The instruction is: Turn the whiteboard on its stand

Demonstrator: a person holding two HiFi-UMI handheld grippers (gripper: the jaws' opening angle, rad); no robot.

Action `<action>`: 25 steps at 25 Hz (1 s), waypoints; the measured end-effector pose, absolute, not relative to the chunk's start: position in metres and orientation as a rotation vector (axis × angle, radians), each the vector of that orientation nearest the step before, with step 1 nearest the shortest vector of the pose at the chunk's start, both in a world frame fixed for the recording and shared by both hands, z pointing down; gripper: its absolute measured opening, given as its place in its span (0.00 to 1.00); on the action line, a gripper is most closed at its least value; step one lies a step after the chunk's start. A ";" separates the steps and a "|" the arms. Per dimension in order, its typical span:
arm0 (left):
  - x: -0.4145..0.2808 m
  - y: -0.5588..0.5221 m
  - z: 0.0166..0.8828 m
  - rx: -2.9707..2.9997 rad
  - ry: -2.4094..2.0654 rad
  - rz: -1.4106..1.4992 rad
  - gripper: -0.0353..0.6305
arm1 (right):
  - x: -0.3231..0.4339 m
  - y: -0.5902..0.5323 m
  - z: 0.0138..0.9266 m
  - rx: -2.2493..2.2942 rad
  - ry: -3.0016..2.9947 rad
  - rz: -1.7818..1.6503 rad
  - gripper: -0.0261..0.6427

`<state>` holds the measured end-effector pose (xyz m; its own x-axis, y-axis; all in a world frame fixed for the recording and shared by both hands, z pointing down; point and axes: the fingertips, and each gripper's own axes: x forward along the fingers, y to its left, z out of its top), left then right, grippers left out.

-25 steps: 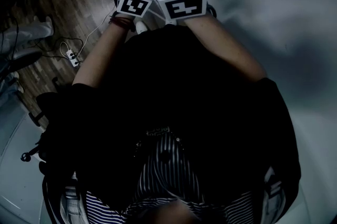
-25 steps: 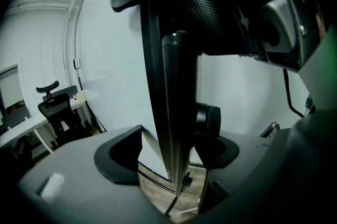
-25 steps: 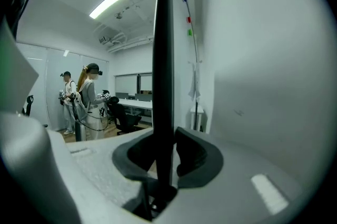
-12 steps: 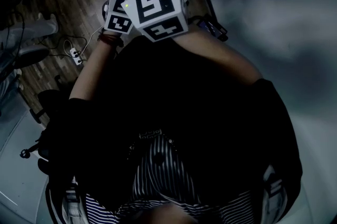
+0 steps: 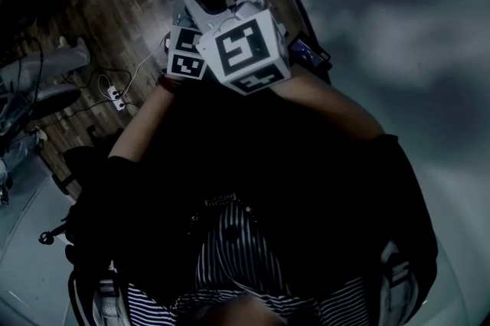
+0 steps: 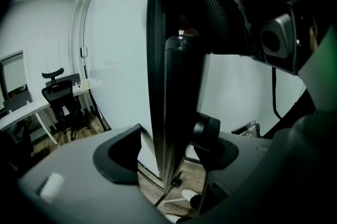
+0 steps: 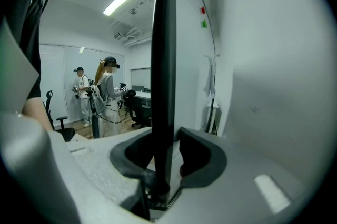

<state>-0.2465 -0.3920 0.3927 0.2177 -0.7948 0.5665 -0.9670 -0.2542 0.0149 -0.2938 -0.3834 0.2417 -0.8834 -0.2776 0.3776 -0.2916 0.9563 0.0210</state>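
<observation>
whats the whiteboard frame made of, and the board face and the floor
whiteboard frame: probably metal with a dark satin finish; a bright streak of sheen runs down its length.
board face: smooth, glossy white sheet showing soft reflections; the base material can't be told.
floor: brown planks with visible grain and joints; could be real wood or laminate.

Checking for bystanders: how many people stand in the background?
2: a person in white and a long-haired person, side by side left of the whiteboard in the right gripper view. Others may be hidden behind it.
</observation>
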 end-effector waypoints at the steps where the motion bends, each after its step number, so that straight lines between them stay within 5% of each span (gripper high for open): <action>1: -0.243 -0.393 0.395 2.126 -1.639 0.617 0.52 | -0.291 -0.385 0.244 0.409 -2.711 0.054 0.24; 25: -0.136 -0.411 0.371 2.133 -1.590 0.388 0.58 | -0.176 -0.419 0.219 0.824 -2.601 0.106 0.14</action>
<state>-0.1359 -0.4115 0.3708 0.2963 -0.8277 0.4765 -0.9542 -0.2350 0.1852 -0.1755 -0.4188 0.2187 -0.7422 -0.5352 0.4033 -0.5663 0.8227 0.0495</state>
